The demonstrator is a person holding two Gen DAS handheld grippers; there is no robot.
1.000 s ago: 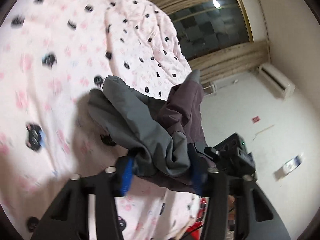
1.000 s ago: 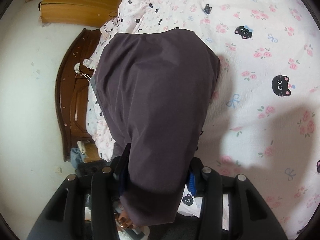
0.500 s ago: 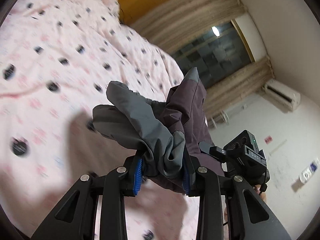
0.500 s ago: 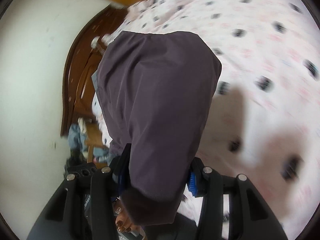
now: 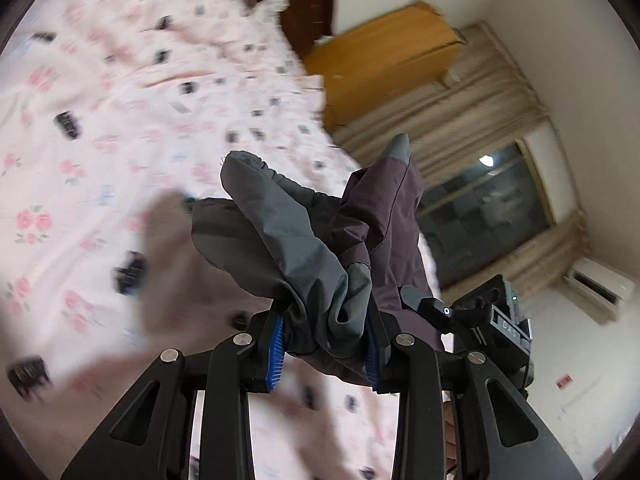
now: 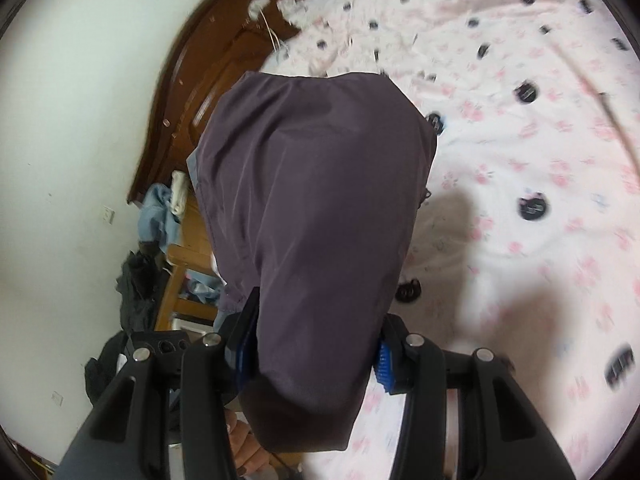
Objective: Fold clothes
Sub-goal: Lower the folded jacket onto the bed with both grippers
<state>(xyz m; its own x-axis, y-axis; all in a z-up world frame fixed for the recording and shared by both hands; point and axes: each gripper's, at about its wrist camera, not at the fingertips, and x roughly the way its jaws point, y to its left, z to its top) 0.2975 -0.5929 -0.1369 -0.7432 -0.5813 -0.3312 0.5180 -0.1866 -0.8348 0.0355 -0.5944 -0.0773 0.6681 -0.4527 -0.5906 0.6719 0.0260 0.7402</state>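
With our left gripper [image 5: 324,344] and right gripper [image 6: 316,356] both clamped on the purple-grey jacket [image 6: 316,208] above the bed [image 6: 520,160], we judge it light, slippery, best pinched at seams.

Both wrist cameras look forward along their fingers, close above the bed [image 5: 80,140]. They share the bed and the headboard [image 6: 208,60], at 12 o'clock left, 11 o'clock right.

One purple-grey garment [image 5: 360,240] is counted, clamped by two grippers, left [image 5: 324,340] and right [image 6: 312,354]. One bedspread [image 5: 100,140], one window [image 5: 480,216] at right, one air conditioner [image 5: 600,286] lower right.
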